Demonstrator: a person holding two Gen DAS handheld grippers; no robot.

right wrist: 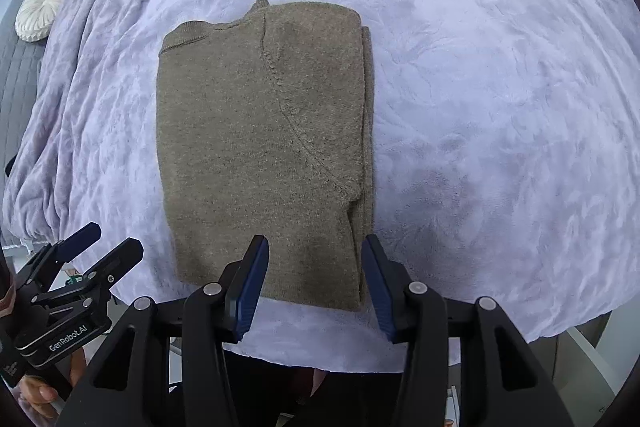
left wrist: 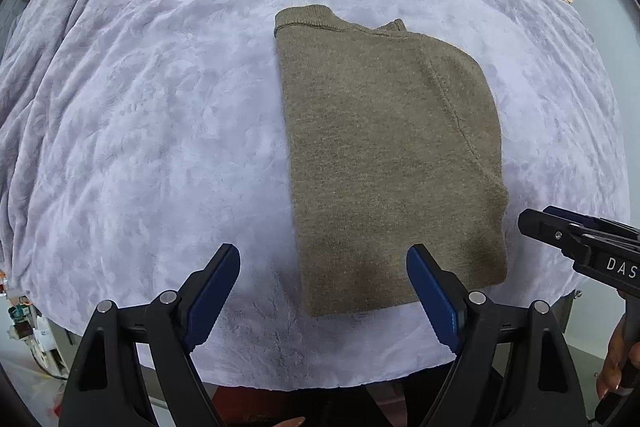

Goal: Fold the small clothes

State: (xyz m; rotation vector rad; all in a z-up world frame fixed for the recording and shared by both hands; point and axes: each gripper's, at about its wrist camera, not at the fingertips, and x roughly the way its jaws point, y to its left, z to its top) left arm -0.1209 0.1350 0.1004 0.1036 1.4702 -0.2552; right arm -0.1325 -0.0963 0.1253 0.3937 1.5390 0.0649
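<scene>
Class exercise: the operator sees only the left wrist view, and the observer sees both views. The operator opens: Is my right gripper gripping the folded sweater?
Observer: No. The right gripper is open, and its pads stand clear of the sweater at its near edge.
Operator: Does the sweater's right side look tidy?
Observer: Mostly. A lower layer edge peeks out along that side.

A rumpled lavender plush blanket is covering the bed. A round white pleated cushion is lying at its far left edge, beside grey quilted fabric.
</scene>
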